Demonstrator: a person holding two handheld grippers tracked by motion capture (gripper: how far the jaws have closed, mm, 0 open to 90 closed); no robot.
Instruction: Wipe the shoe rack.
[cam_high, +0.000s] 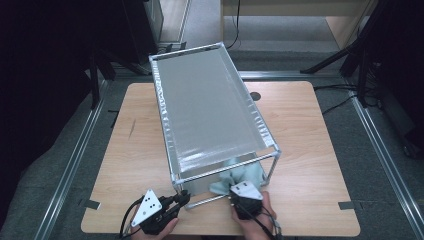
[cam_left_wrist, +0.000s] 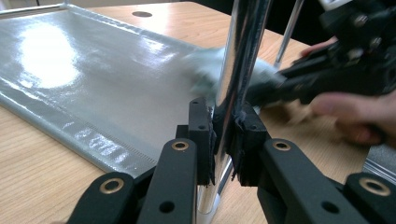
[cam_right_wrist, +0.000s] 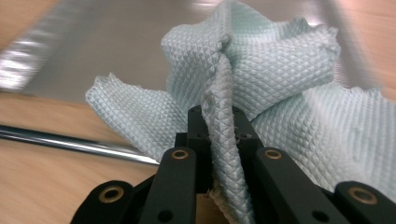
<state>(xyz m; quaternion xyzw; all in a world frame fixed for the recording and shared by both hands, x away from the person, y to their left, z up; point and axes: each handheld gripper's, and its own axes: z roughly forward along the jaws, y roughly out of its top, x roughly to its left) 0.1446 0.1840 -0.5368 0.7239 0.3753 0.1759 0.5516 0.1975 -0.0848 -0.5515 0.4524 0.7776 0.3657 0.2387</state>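
A chrome-framed rack (cam_high: 215, 107) with grey fabric shelves stands on the wooden table (cam_high: 310, 150). My left gripper (cam_high: 184, 199) is shut on the rack's near left upright post (cam_left_wrist: 236, 74), low down by the table. My right gripper (cam_high: 239, 196) is shut on a fold of a pale green waffle-weave cloth (cam_right_wrist: 261, 84), which bunches at the open front of the rack's lower shelf (cam_left_wrist: 93, 79). In the high view the cloth (cam_high: 240, 175) pokes out under the top shelf, beside the rack's low front bar (cam_right_wrist: 70, 140).
The rack takes up the middle of the table and reaches its far edge. Bare wood lies left (cam_high: 135, 150) and right of it. A small round hole (cam_high: 255, 95) marks the table top near the back. Dark stands and cables surround the table.
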